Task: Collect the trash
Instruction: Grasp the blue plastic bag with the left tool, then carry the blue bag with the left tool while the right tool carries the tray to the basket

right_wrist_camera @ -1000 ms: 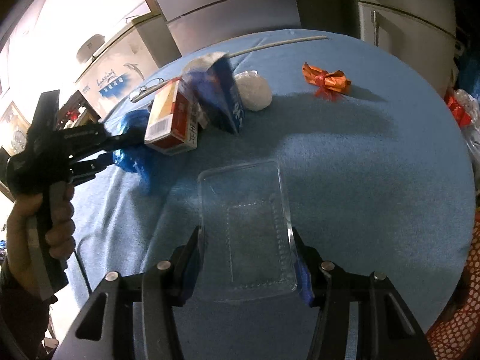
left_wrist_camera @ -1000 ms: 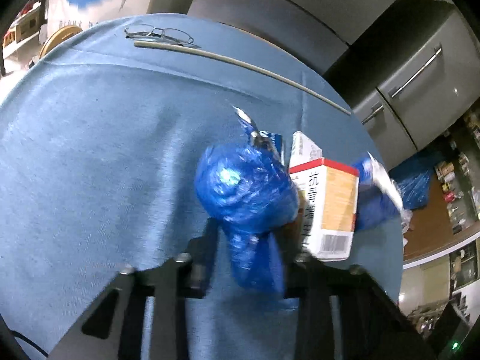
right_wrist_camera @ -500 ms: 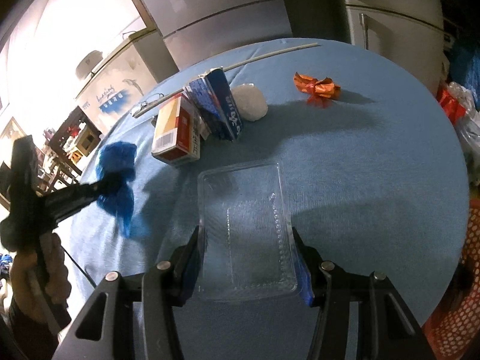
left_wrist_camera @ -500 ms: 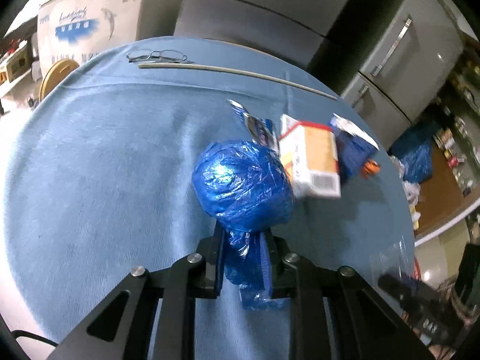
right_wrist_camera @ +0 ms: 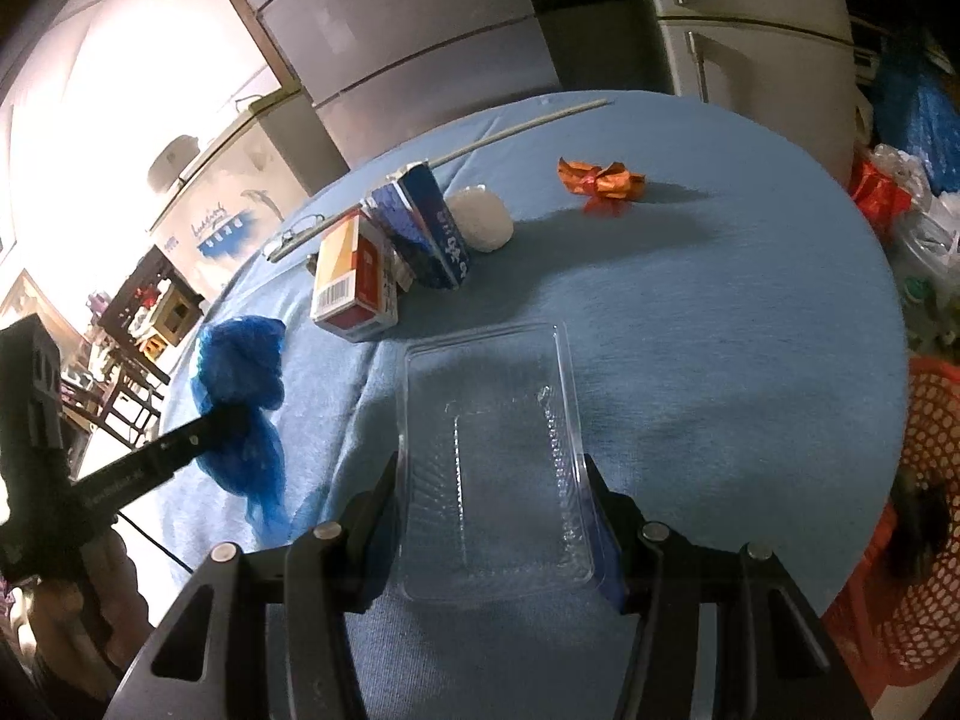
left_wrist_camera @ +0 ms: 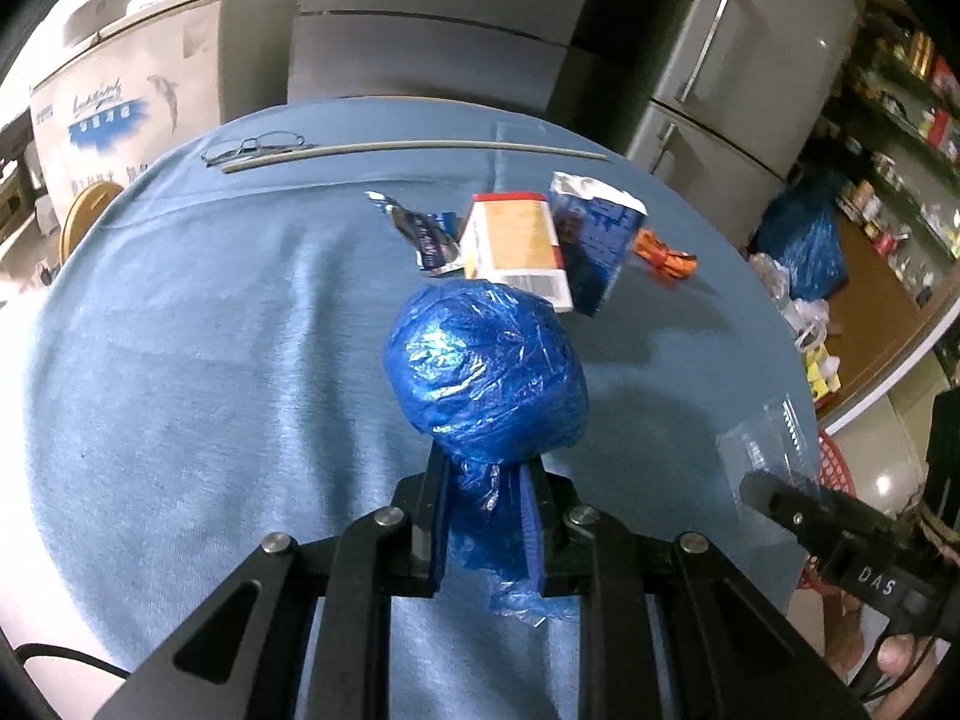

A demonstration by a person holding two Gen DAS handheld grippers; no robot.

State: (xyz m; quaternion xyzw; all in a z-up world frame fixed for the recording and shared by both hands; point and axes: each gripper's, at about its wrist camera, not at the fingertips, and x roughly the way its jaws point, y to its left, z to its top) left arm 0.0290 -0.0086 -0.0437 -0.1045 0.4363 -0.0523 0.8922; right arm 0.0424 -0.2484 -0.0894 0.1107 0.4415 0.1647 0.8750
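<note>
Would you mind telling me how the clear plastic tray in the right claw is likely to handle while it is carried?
The clear plastic tray looks thin and see-through, so it is probably very light. The right claw grips it by its two long sides, so the thin walls may flex or crackle under pressure. Its glossy surface could be slippery.

Blue bag (left_wrist_camera: 486, 372), blue cloth (left_wrist_camera: 180, 360)
</note>
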